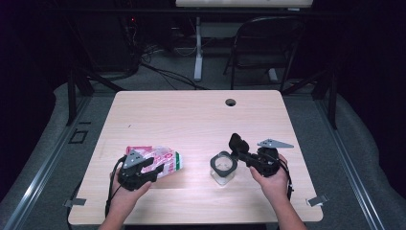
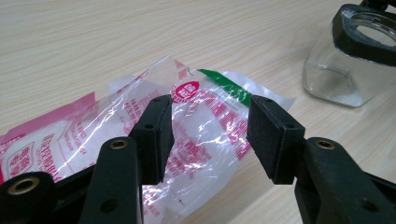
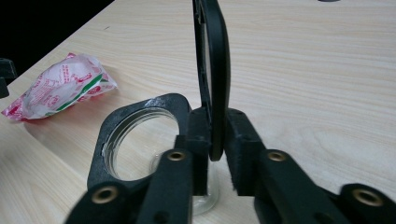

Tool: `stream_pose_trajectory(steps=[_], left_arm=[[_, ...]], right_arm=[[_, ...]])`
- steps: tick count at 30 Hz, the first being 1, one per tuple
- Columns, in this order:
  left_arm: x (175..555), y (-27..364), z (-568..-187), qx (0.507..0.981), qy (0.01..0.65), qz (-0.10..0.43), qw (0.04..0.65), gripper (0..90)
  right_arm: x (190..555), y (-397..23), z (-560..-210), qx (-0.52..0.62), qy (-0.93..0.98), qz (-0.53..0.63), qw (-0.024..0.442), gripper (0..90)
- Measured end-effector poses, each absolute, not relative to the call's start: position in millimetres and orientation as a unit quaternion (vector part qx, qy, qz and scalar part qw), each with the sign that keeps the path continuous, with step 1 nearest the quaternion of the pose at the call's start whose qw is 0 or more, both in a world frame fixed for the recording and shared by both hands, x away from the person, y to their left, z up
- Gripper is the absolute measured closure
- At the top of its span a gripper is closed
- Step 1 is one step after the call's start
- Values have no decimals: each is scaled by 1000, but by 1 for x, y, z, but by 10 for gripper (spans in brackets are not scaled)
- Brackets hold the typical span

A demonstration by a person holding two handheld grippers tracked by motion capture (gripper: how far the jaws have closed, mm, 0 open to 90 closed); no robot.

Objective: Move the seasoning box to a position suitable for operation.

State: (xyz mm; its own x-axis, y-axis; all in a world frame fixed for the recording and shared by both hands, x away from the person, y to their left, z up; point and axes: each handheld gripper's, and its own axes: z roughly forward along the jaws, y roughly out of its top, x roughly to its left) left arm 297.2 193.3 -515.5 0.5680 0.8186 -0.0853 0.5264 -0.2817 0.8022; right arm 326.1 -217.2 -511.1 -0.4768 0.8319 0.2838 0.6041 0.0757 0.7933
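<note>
1. My left gripper (image 1: 152, 168) sits at the near-left of the table (image 1: 191, 115), over the plastic bag (image 1: 165, 160). In the left gripper view (image 2: 210, 135) the jaws stand apart with the bag lying between them; the pads do not press on it.
2. The bag is clear film with red and pink print and a green stripe, crumpled, lying flat on the wood. In the left gripper view (image 2: 205, 116) its green-striped end points toward the jar. The right gripper view has it far off at the upper left (image 3: 60, 88), well apart from the jar.
3. Glass jar (image 1: 223, 166) stands upright on the table, near the middle front, between my two hands. It has a black squarish collar around the mouth, and the mouth is open. In the left gripper view it is at the top right corner (image 2: 348, 70), near the bag but not touching it.
4. Black lid (image 1: 238, 143) is flipped up, standing almost on edge beside the jar mouth. The right gripper view shows it edge-on (image 3: 215, 60), rising between the jaws.
5. My right gripper (image 1: 244, 154) comes in from the near-right. In its own view (image 3: 217, 140) the jaws sit on either side of the lid's lower edge; the left pad touches it, and a thin gap may remain at the right pad, so I cannot tell if it is truly clamped.
</note>
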Motion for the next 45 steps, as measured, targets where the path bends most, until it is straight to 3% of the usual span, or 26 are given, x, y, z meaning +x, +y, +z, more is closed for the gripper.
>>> stream_pose_trajectory(steps=[5, 12, 17, 23, 31, 45], left_arm=[[294, 195, -519, 783, 428, 186, 410, 481], [295, 186, -526, 800, 414, 171, 399, 497], [296, 175, -536, 811, 402, 169, 390, 375], [296, 167, -542, 820, 389, 179, 379, 346], [297, 154, -552, 840, 366, 199, 347, 344], [306, 157, -559, 832, 389, 216, 331, 396]], right_arm=[[320, -224, -512, 504, 718, 464, 122, 697], [317, -228, -511, 504, 717, 466, 125, 663], [316, -229, -512, 503, 714, 470, 126, 651], [315, -228, -512, 503, 716, 469, 125, 649], [314, -226, -513, 500, 719, 467, 125, 648], [312, -226, -514, 499, 717, 469, 128, 648]])
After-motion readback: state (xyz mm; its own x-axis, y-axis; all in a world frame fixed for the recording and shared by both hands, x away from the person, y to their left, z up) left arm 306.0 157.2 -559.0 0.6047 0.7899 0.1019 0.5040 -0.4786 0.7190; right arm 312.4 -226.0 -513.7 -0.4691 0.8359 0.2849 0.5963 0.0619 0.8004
